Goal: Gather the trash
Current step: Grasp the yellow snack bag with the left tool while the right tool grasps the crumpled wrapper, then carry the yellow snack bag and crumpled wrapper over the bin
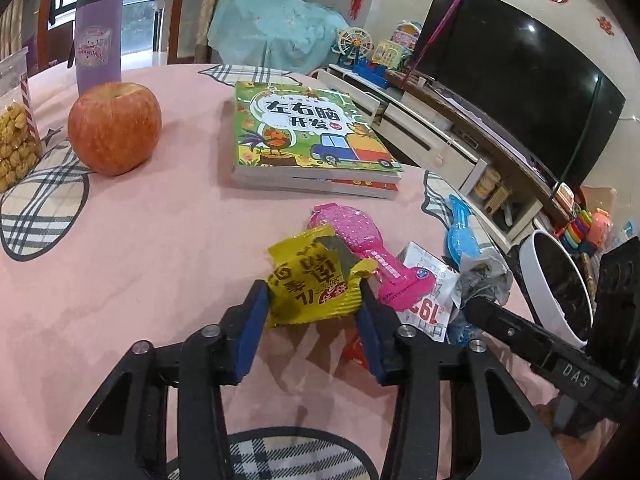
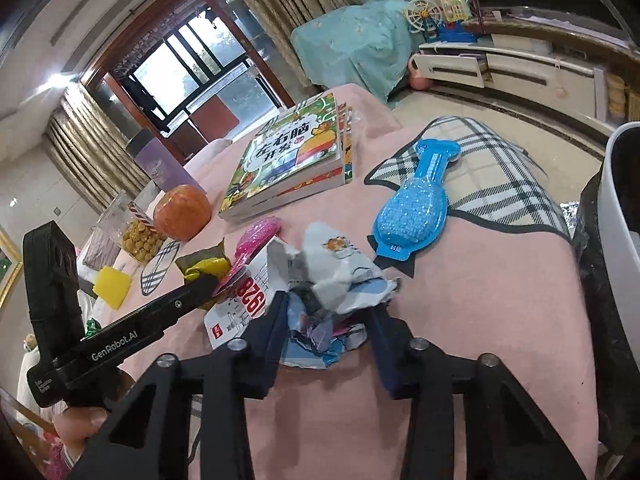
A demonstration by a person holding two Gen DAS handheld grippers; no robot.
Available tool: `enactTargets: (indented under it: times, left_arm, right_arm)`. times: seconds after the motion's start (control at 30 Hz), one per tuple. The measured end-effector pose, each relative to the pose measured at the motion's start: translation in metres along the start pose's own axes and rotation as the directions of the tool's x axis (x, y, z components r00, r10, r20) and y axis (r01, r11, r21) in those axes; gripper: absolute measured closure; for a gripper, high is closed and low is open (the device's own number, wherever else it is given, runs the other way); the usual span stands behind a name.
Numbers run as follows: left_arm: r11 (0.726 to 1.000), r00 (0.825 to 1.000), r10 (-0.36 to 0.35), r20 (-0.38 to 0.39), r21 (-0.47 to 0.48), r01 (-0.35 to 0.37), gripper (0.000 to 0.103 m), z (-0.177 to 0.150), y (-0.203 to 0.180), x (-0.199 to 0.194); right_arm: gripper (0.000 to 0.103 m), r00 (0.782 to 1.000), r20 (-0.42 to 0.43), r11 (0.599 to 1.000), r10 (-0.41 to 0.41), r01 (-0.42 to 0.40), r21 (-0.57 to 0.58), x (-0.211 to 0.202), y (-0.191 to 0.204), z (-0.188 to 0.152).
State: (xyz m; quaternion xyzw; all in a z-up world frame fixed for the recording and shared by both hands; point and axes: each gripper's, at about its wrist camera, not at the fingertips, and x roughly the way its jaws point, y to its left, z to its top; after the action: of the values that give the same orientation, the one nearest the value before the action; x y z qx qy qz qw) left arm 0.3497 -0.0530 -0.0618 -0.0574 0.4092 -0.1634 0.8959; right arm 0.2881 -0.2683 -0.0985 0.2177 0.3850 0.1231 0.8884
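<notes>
On the pink tablecloth (image 1: pixel 160 240) lies a crumpled yellow wrapper (image 1: pixel 308 284), and my left gripper (image 1: pixel 315 304) is shut on it, its blue pads pressing both sides. In the right wrist view my right gripper (image 2: pixel 329 312) is shut on a crumpled white and blue wrapper (image 2: pixel 340 272). That wrapper (image 1: pixel 484 276) shows at the right of the left wrist view. Between the two lies a flat white packet (image 2: pixel 240 300) printed with red numerals. The yellow wrapper (image 2: pixel 206 268) peeks out behind the left gripper's black finger (image 2: pixel 160 316).
A pink toy pack (image 1: pixel 360 240) and a blue one (image 2: pixel 412 208) lie among the wrappers. Behind them are a stack of children's books (image 1: pixel 308 132), an apple (image 1: pixel 114 128), a popcorn bag (image 1: pixel 12 148) and a purple cup (image 1: pixel 98 56). A white bin with a black liner (image 2: pixel 624 200) stands off the table's right edge.
</notes>
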Motion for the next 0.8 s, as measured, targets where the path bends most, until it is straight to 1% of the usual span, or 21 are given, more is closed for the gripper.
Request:
enactTargets:
  times: [0.13, 0.17, 0.2, 0.23, 0.27, 0.47, 0.57, 0.67, 0.73, 0.77, 0.8]
  left_arm:
    - [1.000, 1.000, 0.023, 0.021, 0.010, -0.024, 0.073, -0.009, 0.000, -0.013]
    - [0.999, 0.999, 0.029, 0.025, 0.012, -0.030, 0.074, -0.013, 0.000, -0.018]
    - [0.999, 0.999, 0.032, 0.028, 0.014, -0.032, 0.078, -0.015, 0.000, -0.021]
    - [0.999, 0.999, 0.036, 0.031, 0.017, -0.037, 0.082, -0.019, 0.000, -0.026]
    - [0.999, 0.999, 0.038, 0.035, 0.015, -0.039, 0.082, -0.022, 0.001, -0.030]
    - [0.999, 0.998, 0.021, 0.063, -0.044, -0.019, 0.083, -0.041, 0.014, -0.065]
    - [0.999, 0.997, 0.010, 0.071, -0.052, -0.006, 0.083, -0.048, 0.015, -0.081]
    - [0.998, 0.998, -0.003, 0.070, -0.057, 0.007, 0.083, -0.055, 0.013, -0.091]
    - [0.997, 0.998, -0.005, 0.065, -0.074, 0.010, 0.083, -0.061, 0.013, -0.094]
    - [0.996, 0.998, -0.007, 0.058, -0.084, 0.012, 0.083, -0.064, 0.014, -0.093]
    - [0.996, 0.999, -0.009, 0.052, -0.090, 0.014, 0.083, -0.067, 0.013, -0.092]
  right_arm:
    - [0.080, 1.000, 0.011, 1.000, 0.011, -0.011, 0.011, -0.009, -0.003, -0.002]
    - [0.081, 1.000, 0.012, 1.000, 0.009, -0.009, 0.007, -0.012, -0.003, -0.004]
    - [0.083, 1.000, 0.012, 1.000, 0.010, -0.010, 0.008, -0.013, -0.003, -0.004]
    - [0.091, 1.000, 0.014, 1.000, 0.013, -0.013, 0.010, -0.017, -0.004, -0.006]
    - [0.093, 1.000, 0.014, 1.000, 0.013, -0.014, 0.011, -0.018, -0.004, -0.007]
    - [0.093, 1.000, 0.011, 1.000, 0.010, -0.010, 0.002, -0.035, -0.003, -0.016]
    - [0.093, 1.000, 0.002, 1.000, 0.025, -0.025, 0.003, -0.045, -0.002, -0.021]
    - [0.093, 0.998, -0.007, 0.998, 0.064, -0.064, 0.002, -0.059, 0.002, -0.026]
    - [0.093, 0.998, -0.023, 0.998, 0.064, -0.065, -0.017, -0.064, 0.005, -0.028]
    - [0.093, 0.998, -0.034, 0.998, 0.052, -0.053, -0.025, -0.064, 0.007, -0.029]
    - [0.087, 0.998, -0.045, 0.999, 0.033, -0.034, -0.037, -0.063, 0.008, -0.030]
